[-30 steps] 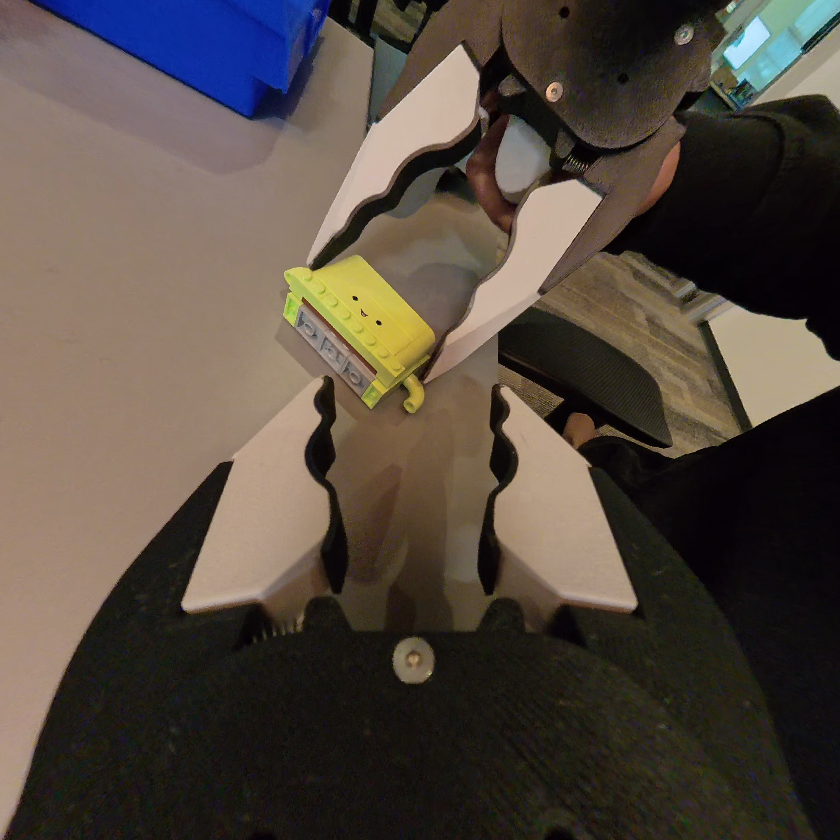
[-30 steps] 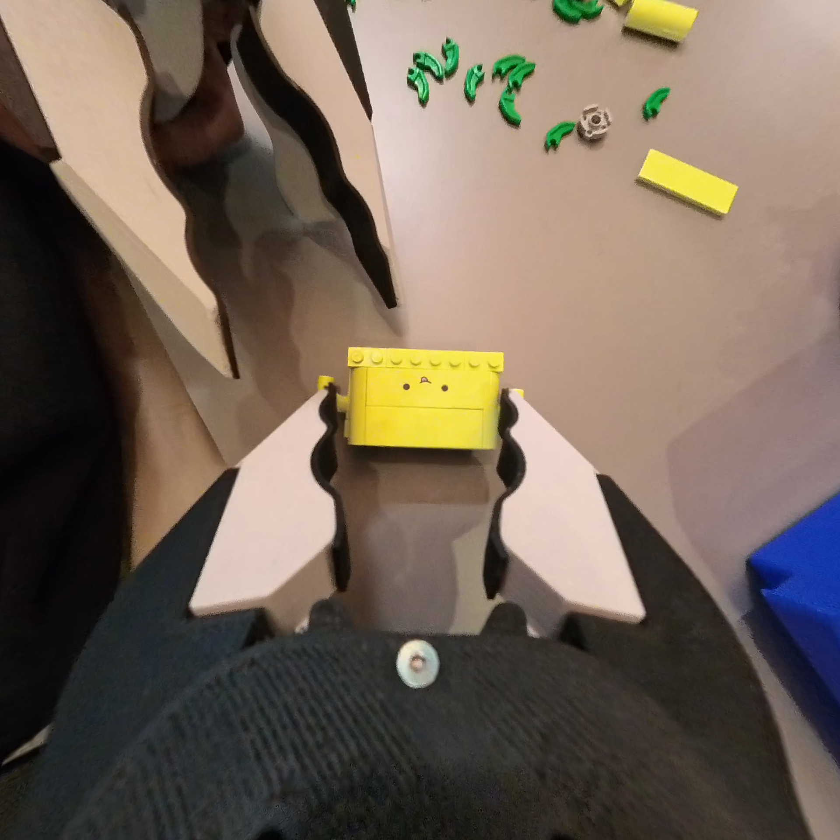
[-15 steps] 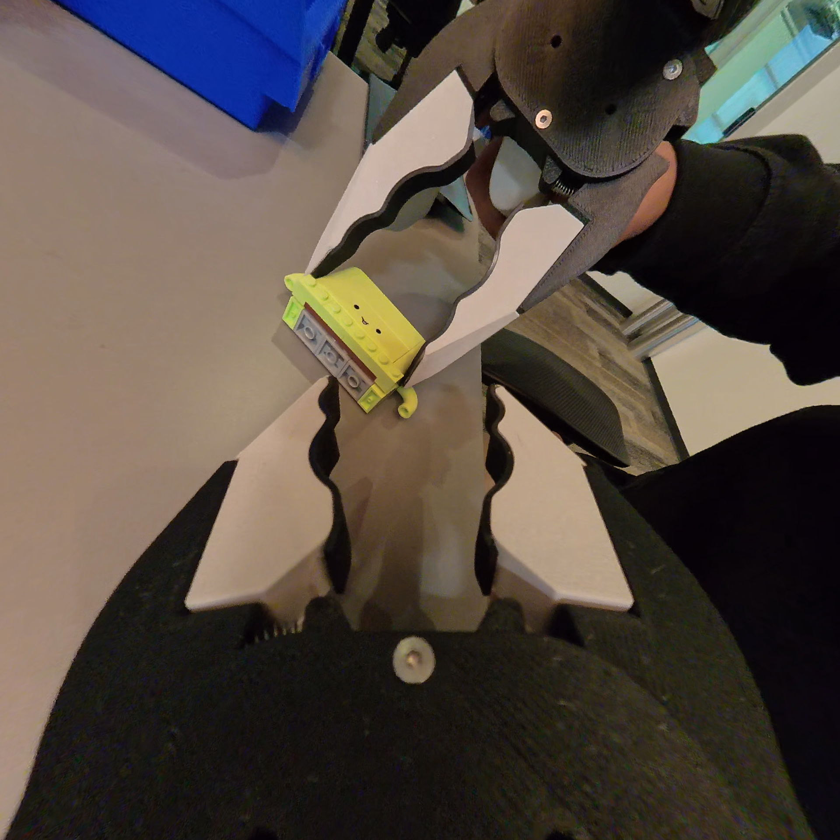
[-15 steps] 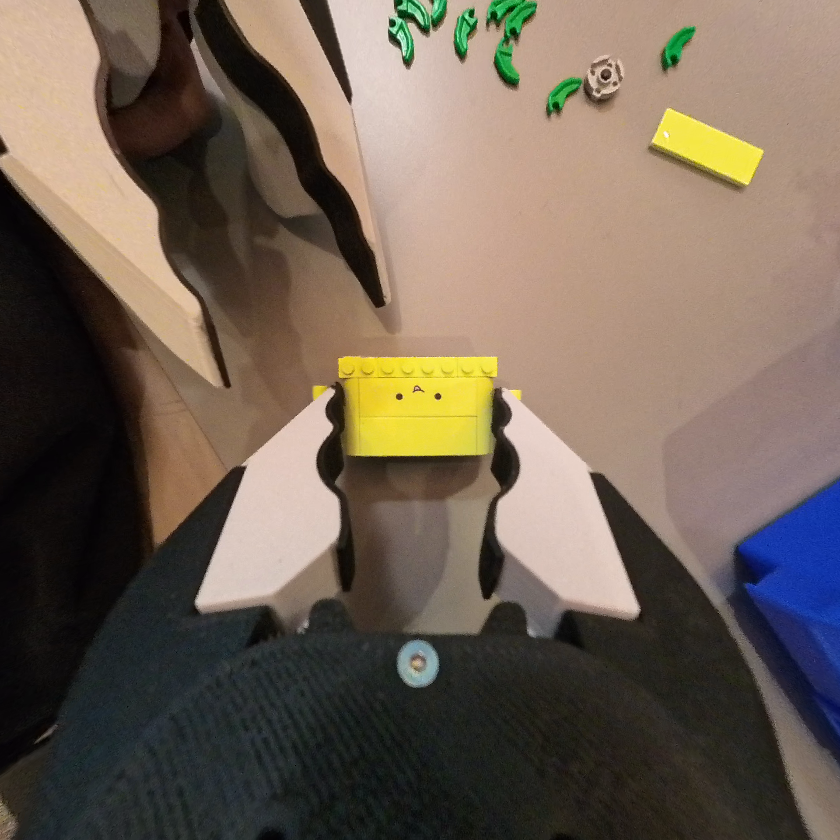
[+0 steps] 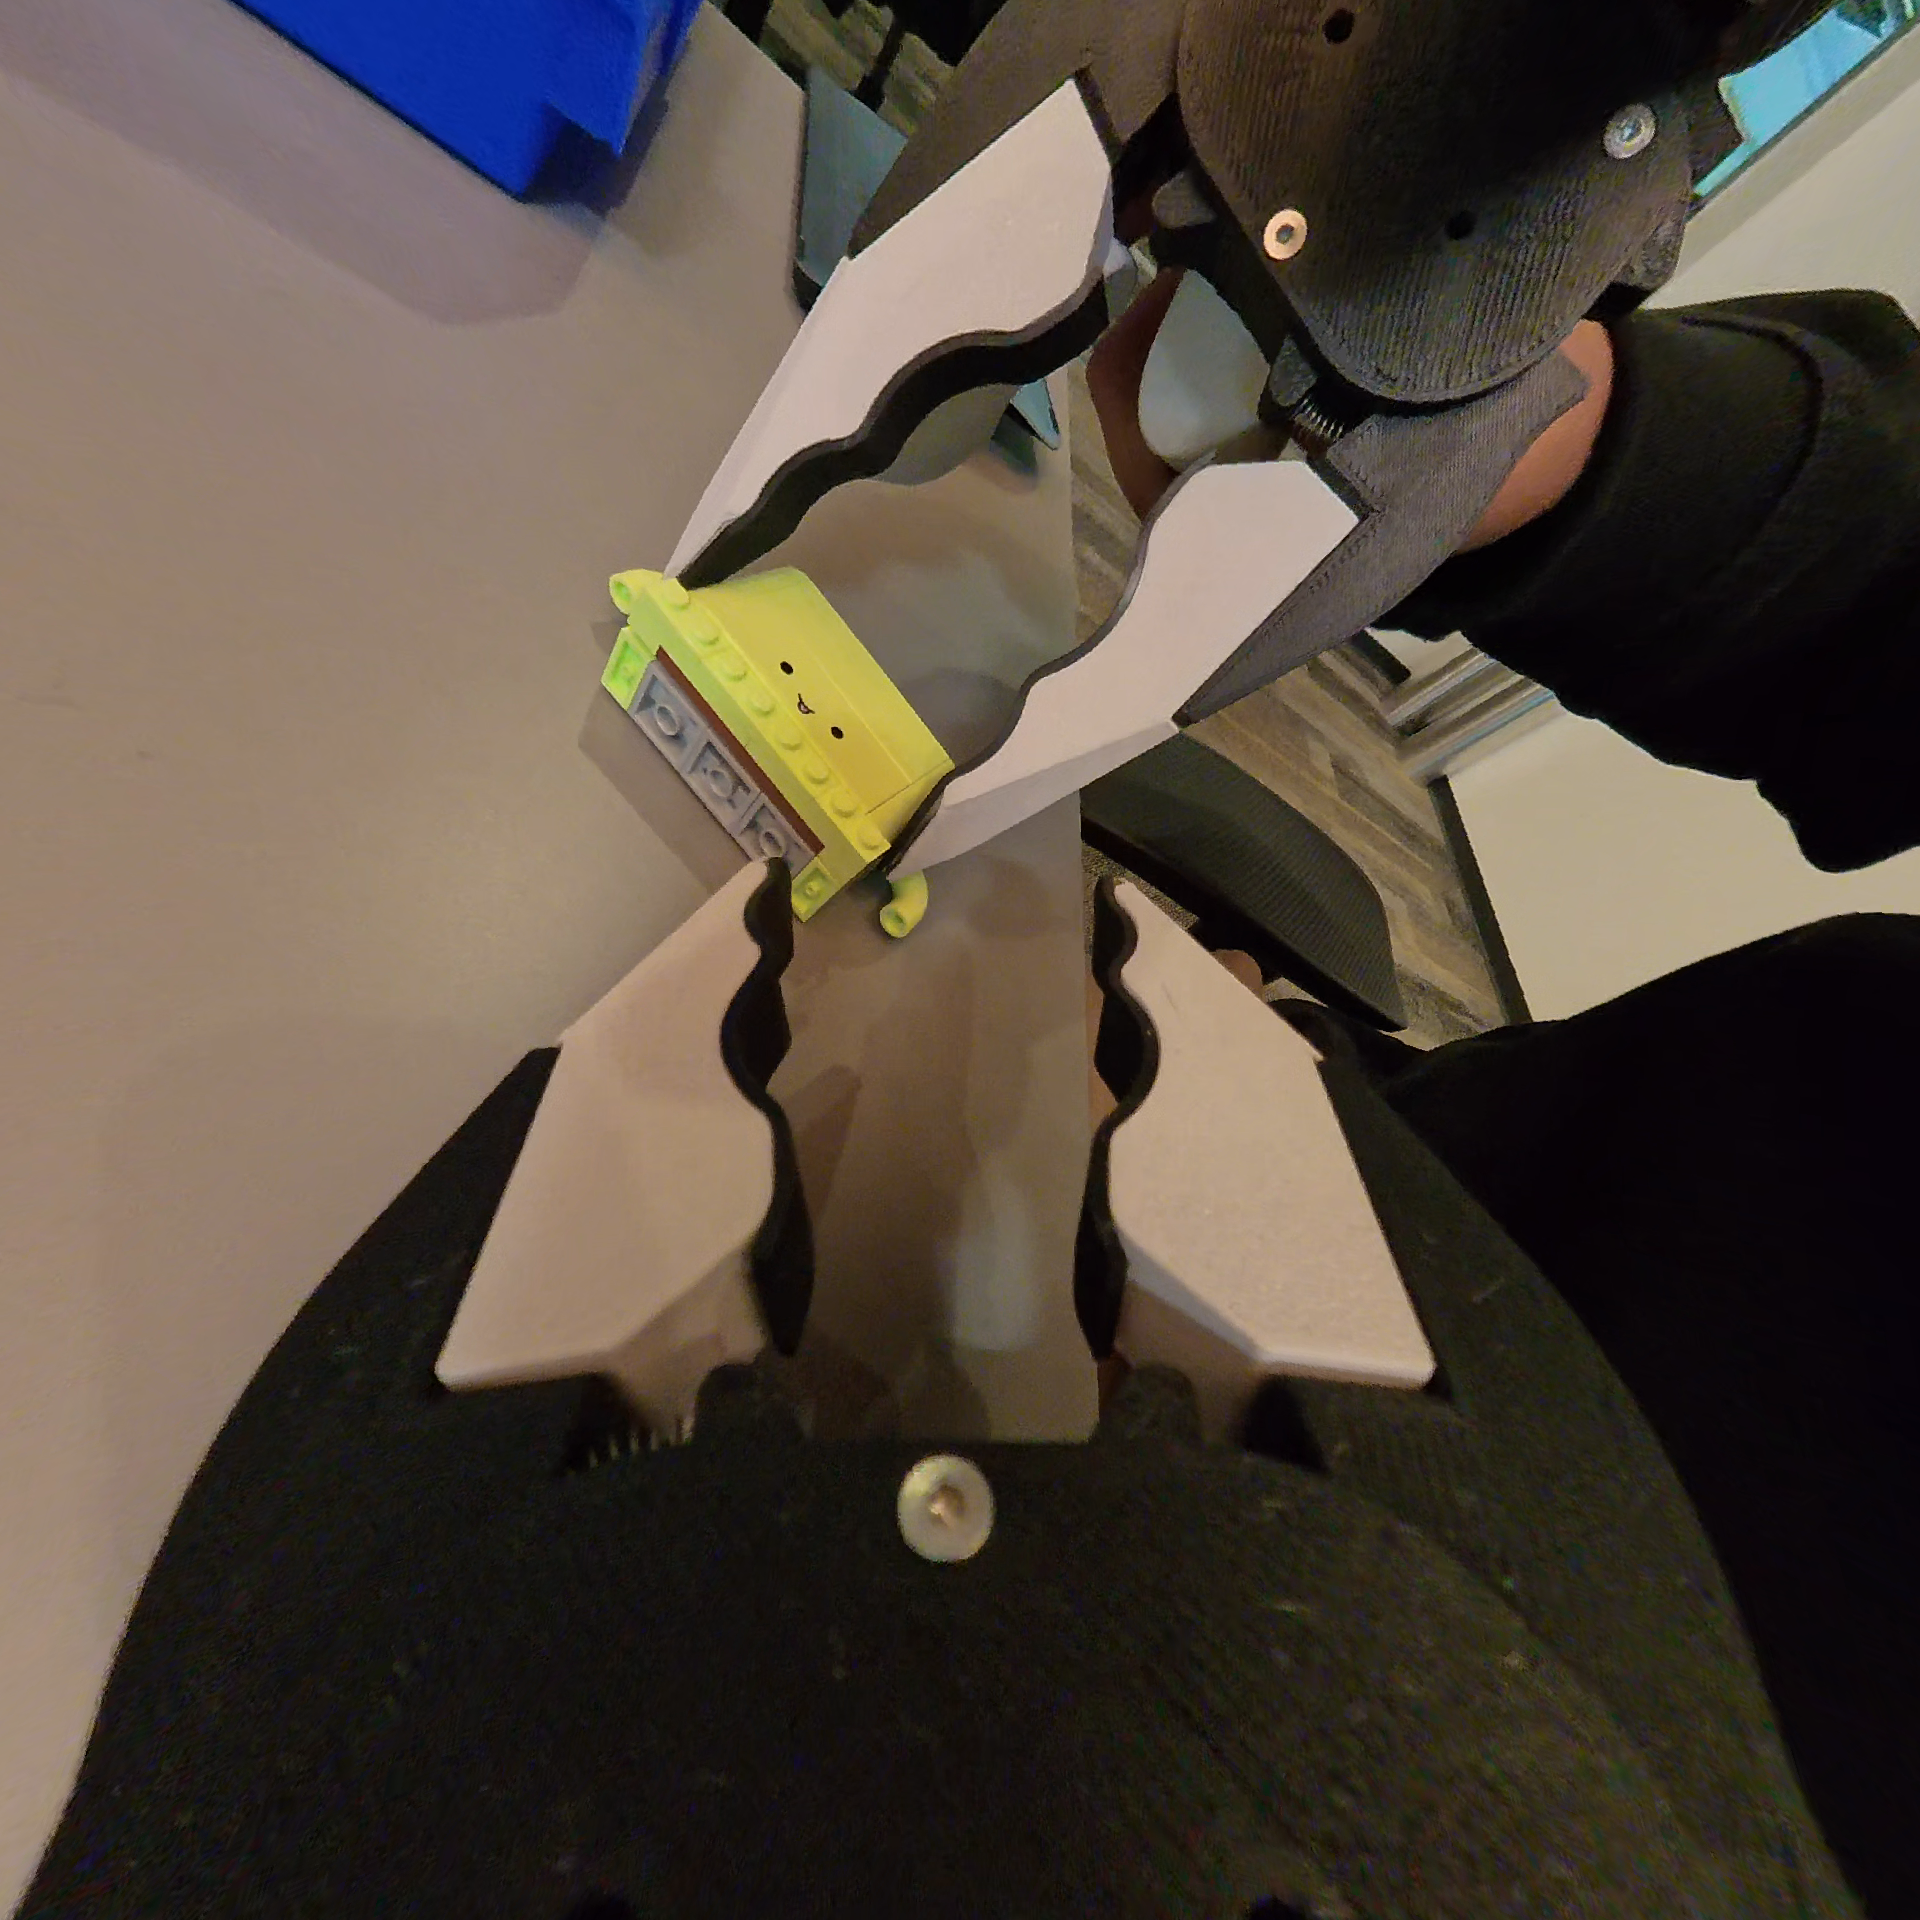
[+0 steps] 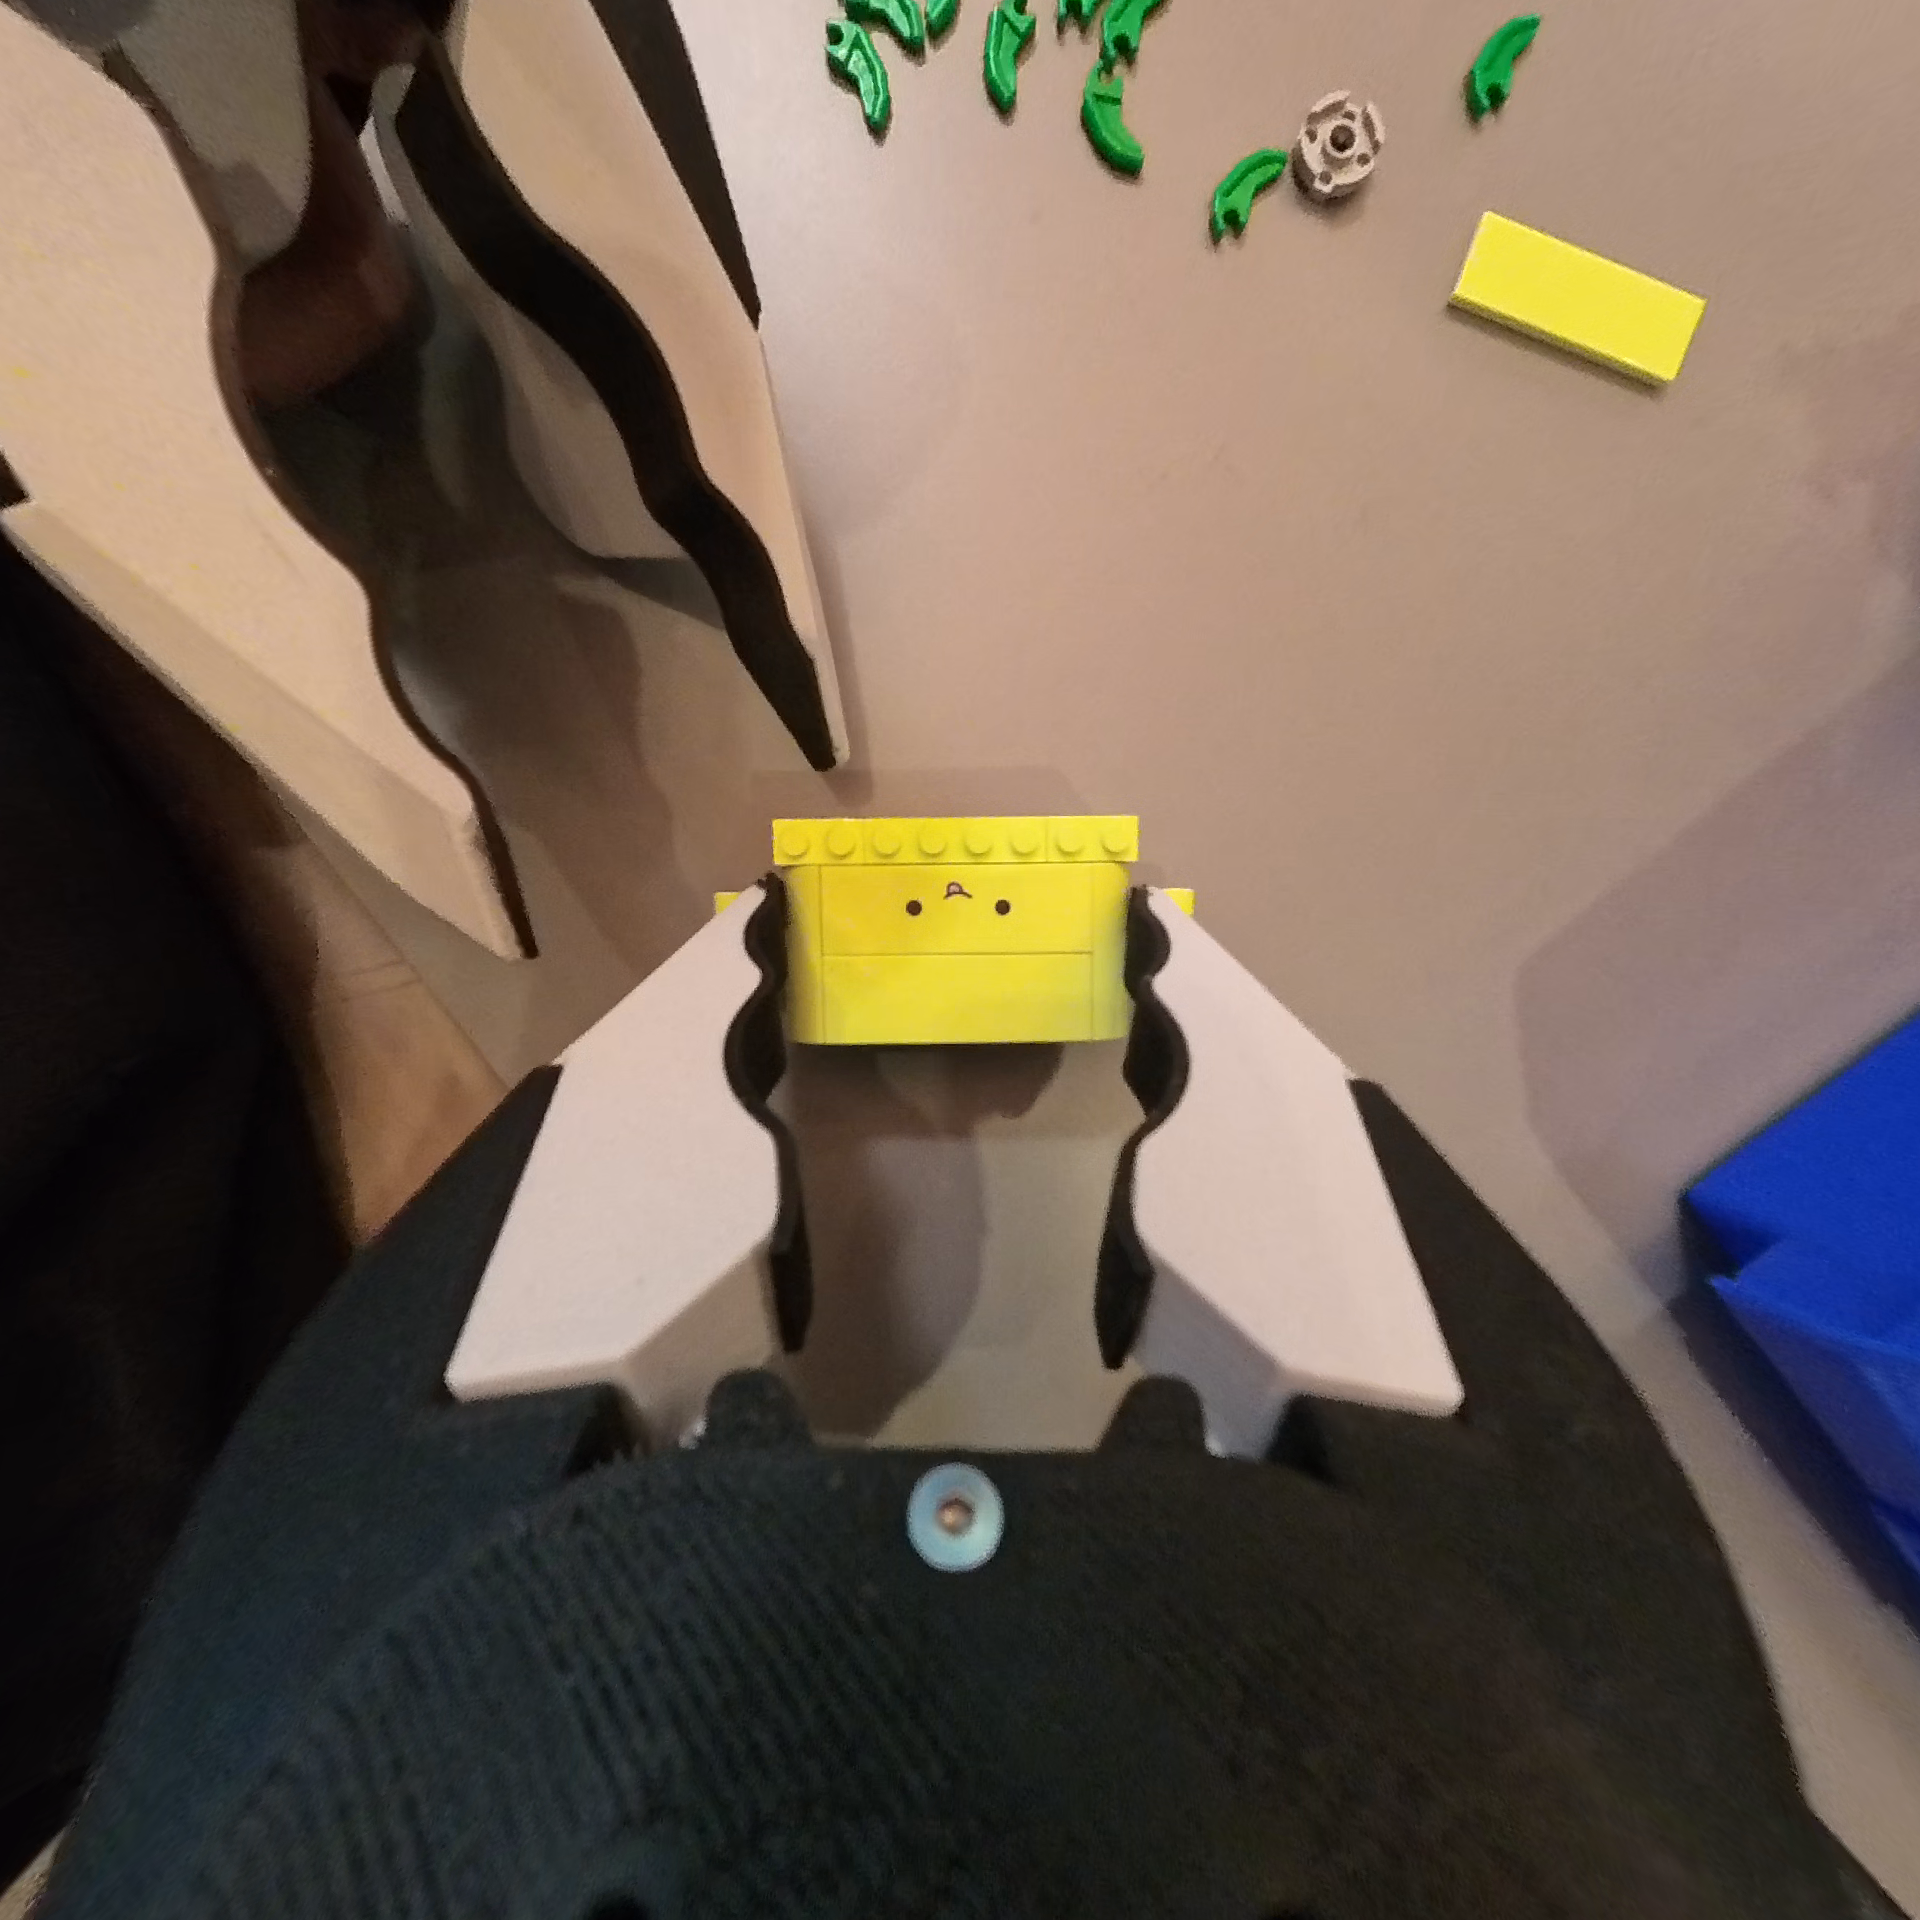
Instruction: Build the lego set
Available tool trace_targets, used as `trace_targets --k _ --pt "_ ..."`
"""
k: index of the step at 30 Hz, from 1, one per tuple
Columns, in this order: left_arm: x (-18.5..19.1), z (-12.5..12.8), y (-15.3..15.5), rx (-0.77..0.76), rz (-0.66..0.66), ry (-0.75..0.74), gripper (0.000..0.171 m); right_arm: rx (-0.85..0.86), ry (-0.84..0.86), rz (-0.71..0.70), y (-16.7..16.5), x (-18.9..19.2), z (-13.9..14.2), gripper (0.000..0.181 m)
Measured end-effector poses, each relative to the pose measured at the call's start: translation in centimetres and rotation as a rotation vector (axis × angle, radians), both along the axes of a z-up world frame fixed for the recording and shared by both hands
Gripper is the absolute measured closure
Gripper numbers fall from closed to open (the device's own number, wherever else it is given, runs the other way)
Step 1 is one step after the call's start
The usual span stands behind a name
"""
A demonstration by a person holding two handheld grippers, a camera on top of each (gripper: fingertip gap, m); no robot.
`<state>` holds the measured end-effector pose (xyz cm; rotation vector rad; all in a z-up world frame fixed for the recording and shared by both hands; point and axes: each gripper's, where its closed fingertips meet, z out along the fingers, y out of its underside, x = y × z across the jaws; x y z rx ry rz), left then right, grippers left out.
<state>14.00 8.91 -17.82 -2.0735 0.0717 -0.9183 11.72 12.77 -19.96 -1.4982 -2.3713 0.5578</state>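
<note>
A yellow lego block point(image 6: 956, 935) with a small face, a studded rim and grey plates on its underside sits between my right gripper's point(image 6: 951, 904) fingers. The gripper is shut on its two ends and holds it tilted above the table. In the left wrist view the block point(image 5: 800, 686) shows its grey underside, with the right gripper point(image 5: 795, 712) coming from the upper right. My left gripper point(image 5: 935, 883) is open and empty. Its left fingertip point(image 5: 764, 883) is right at the block's lower corner. The left gripper point(image 6: 670, 852) also shows in the right wrist view.
Several green curved pieces point(image 6: 1101, 104), a grey round piece point(image 6: 1340, 140) and a yellow flat tile point(image 6: 1574, 301) lie on the table beyond the block. A blue bin point(image 6: 1829, 1299) stands at the right. The table edge and a black chair point(image 5: 1247, 862) are beside the person's dark sleeve.
The left gripper has come closer to the block, its left fingertip now at the block's corner. The block sits a little deeper between the right fingers.
</note>
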Motion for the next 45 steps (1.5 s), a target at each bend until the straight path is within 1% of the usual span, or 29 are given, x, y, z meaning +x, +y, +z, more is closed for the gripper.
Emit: trace_targets --k 17,26,27,28,29,30,31,32,33,35,38,39,45 --pt "0.0 0.0 0.0 -0.005 -0.005 -0.006 0.115 -0.064 -0.007 0.018 0.1 -0.3 -0.2 0.116" --pt "0.1 -0.1 0.0 -0.010 -0.006 -0.005 0.115 -0.093 0.036 -0.003 0.1 -0.4 -0.2 0.116" --pt "0.1 -0.1 0.0 -0.010 -0.005 -0.003 0.115 -0.088 0.042 -0.002 0.1 -0.3 -0.1 0.112" --pt "0.0 -0.2 0.0 -0.010 -0.003 0.000 0.115 -0.081 0.061 -0.005 0.2 -0.4 0.1 0.098" --pt "0.0 -0.2 0.0 -0.010 -0.002 0.001 0.115 -0.080 0.093 -0.011 0.3 -0.7 0.5 0.092" --pt "0.0 -0.2 0.0 -0.010 -0.001 0.002 0.115 -0.083 0.126 -0.020 0.4 -0.9 1.1 0.093" --pt "0.0 -0.2 0.0 -0.010 -0.001 0.002 0.115 -0.088 0.152 -0.026 0.4 -1.0 1.6 0.095" --pt "0.0 -0.2 0.0 -0.011 -0.001 0.001 0.115 -0.093 0.164 -0.028 0.4 -1.0 2.0 0.102" --pt "0.0 -0.2 0.0 -0.012 -0.001 0.000 0.115 -0.096 0.166 -0.026 0.3 -0.8 2.2 0.113" --pt "0.0 -0.2 0.0 -0.014 -0.002 -0.004 0.115 -0.092 0.157 -0.013 0.1 -0.5 2.1 0.140" --pt "0.0 -0.2 0.0 -0.014 0.000 -0.007 0.115 -0.088 0.131 0.010 -0.1 -0.1 1.5 0.175" --pt "-0.1 -0.2 0.0 -0.014 0.001 -0.008 0.115 -0.102 0.126 0.014 -0.3 -0.1 1.4 0.181" --pt "-0.1 -0.2 0.0 -0.012 0.004 -0.011 0.115 -0.149 0.078 0.003 -0.4 0.0 1.3 0.181"
